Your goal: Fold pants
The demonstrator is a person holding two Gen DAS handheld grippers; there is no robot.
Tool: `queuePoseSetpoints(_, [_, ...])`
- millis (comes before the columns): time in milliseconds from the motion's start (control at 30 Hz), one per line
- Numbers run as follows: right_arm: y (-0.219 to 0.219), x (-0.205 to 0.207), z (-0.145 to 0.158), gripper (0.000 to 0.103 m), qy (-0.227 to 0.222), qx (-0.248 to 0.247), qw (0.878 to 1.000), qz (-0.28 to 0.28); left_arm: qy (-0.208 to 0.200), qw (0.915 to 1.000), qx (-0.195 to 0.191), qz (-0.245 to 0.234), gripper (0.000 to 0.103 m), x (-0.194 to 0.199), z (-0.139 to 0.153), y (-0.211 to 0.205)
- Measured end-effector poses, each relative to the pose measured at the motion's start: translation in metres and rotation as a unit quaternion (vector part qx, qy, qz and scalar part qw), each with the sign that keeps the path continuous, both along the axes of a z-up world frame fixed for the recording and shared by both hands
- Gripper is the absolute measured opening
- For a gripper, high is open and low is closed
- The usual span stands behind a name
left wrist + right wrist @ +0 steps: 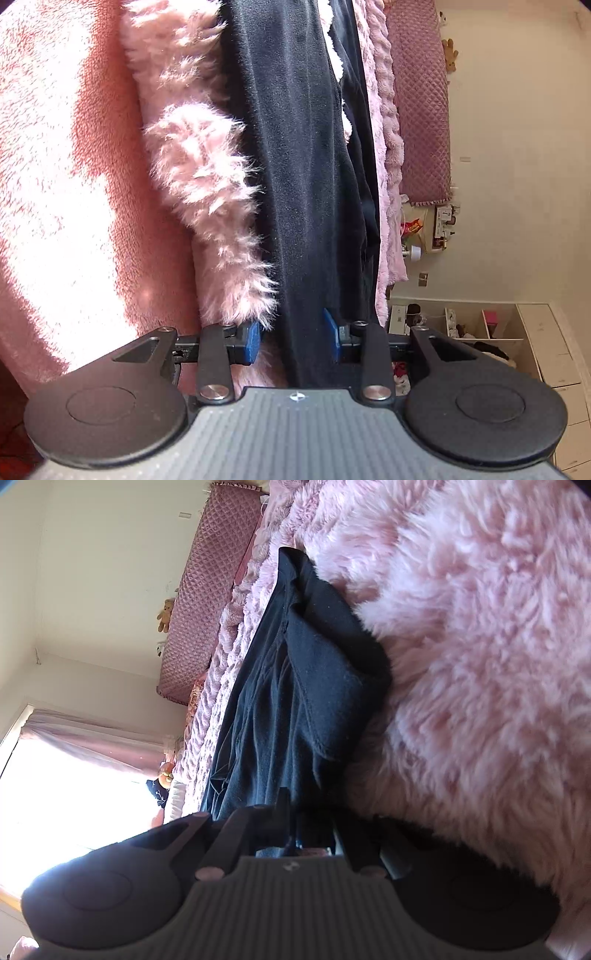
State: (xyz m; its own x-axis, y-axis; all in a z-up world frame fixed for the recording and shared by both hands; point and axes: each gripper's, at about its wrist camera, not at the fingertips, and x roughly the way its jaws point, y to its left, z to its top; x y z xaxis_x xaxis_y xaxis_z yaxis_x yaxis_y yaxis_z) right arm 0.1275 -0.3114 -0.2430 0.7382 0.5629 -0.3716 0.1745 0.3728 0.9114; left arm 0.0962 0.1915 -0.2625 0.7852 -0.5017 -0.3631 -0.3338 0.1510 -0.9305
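**Both grippers on the pants, fold about to go**

The dark pants (306,177) lie stretched along the furry pink blanket (480,664). Left gripper (295,338): blue pads apart, with cloth running between them — straddling, not yet pinching, by the look of it. Right gripper (308,830) sits in shadow at the pants' edge; whether its jaws grip, I cannot tell. Next, likely: close firmly, lift both ends together, carry one half over the other, keeping the edges level.

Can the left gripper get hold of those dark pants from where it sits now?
Probably yes. The left gripper stands open with the black pants already running between its blue fingertips, and nothing lies between them. Only the fluffy pink blanket crowds one side.
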Motion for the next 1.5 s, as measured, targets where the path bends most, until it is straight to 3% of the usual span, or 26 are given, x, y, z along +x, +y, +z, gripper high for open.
queuePoseSetpoints(100, [-0.002, -0.002, -0.002, 0.0, -0.006, 0.007, 1.0, -0.007, -0.041, 0.9991, 0.003, -0.013, 0.038, 0.007, 0.003, 0.001])
queuePoseSetpoints(200, [-0.007, -0.005, -0.006, 0.0, -0.016, 0.019, 1.0, -0.013, -0.057, 0.9979, 0.02, -0.022, 0.038, 0.012, 0.007, 0.006])
queuePoseSetpoints(233, [-0.008, -0.006, -0.006, 0.0, -0.018, 0.02, 1.0, -0.013, -0.057, 0.9979, 0.023, -0.021, 0.032, 0.014, 0.005, 0.007])
queuePoseSetpoints(267, [-0.008, -0.007, -0.006, 0.0, -0.022, 0.021, 0.999, -0.014, -0.048, 0.9984, 0.023, -0.019, 0.017, 0.018, 0.005, 0.009])
queuePoseSetpoints(333, [-0.009, -0.011, -0.002, 0.0, -0.029, 0.021, 0.999, -0.019, -0.036, 0.999, 0.016, -0.02, 0.001, 0.02, 0.005, 0.011])
queuePoseSetpoints(433, [-0.01, -0.017, 0.009, 0.0, -0.044, 0.022, 0.998, -0.027, -0.046, 0.9987, 0.016, -0.019, 0.001, 0.017, 0.014, 0.012])
queuePoseSetpoints(567, [-0.008, -0.02, 0.026, 0.0, -0.068, 0.024, 0.997, -0.03, -0.08, 0.9921, 0.09, -0.035, 0.001, 0.015, 0.053, 0.008])
queuePoseSetpoints(733, [-0.003, -0.009, 0.054, 0.0, -0.107, -0.006, 0.994, -0.017, -0.101, 0.9897, 0.095, -0.036, 0.001, 0.039, 0.084, 0.013])
queuePoseSetpoints(933, [0.0, 0.021, 0.071, 0.0, -0.13, -0.024, 0.991, -0.007, -0.103, 0.9866, 0.119, -0.041, 0.001, 0.085, 0.101, 0.014])
queuePoseSetpoints(1100, [-0.001, 0.068, 0.074, 0.0, -0.13, -0.03, 0.991, -0.01, -0.106, 0.9813, 0.148, -0.063, 0.001, 0.133, 0.111, 0.011])
queuePoseSetpoints(1300, [-0.007, 0.135, 0.06, 0.0, -0.107, -0.021, 0.994, -0.019, -0.08, 0.975, 0.174, -0.113, 0.001, 0.211, 0.108, 0.004])
queuePoseSetpoints(1433, [-0.008, 0.185, 0.048, 0.0, -0.092, -0.022, 0.995, -0.018, -0.067, 0.978, 0.152, -0.126, 0.002, 0.257, 0.096, 0.007])
queuePoseSetpoints(1500, [-0.01, 0.208, 0.042, 0.0, -0.082, -0.024, 0.996, -0.016, -0.056, 0.979, 0.141, -0.137, 0.01, 0.28, 0.088, 0.008])
